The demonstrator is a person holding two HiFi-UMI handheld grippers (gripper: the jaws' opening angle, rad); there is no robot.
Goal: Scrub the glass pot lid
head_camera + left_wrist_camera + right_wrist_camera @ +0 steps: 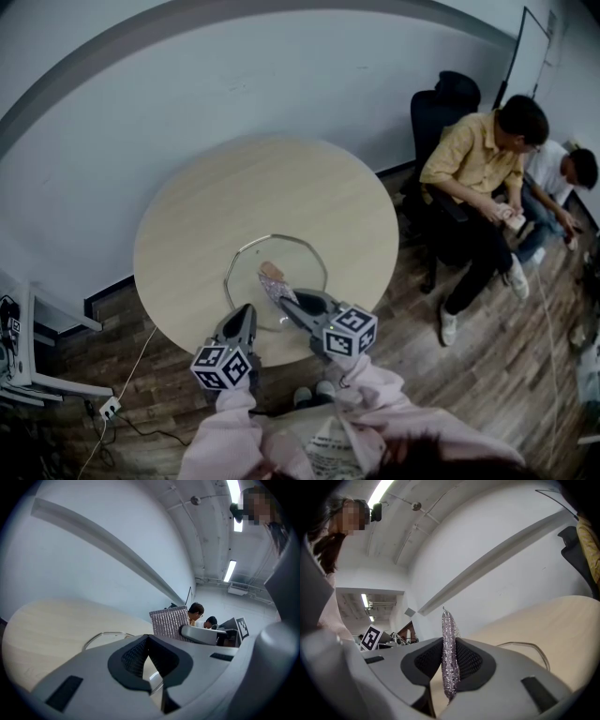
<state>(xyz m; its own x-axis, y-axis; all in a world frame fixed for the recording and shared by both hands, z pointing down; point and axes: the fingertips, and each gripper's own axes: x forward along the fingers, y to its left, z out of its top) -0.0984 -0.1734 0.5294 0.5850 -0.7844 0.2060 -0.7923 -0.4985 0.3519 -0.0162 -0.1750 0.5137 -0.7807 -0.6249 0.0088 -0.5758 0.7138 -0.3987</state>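
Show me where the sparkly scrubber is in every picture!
Head view: the scrubber is low in the middle, held over the glass lid by the right gripper.
Left gripper view: the scrubber stands just right of centre, a silvery sheet.
Right gripper view: the scrubber is in the centre, pinched edge-on.
Shared landmark: the glass lid's rim.

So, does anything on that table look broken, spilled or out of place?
Nothing stands out. The glass pot lid lies flat on the table, knob up, and no crack or spill shows. The right gripper pinches a silvery scrub pad over it; the left gripper grips the lid's near rim.
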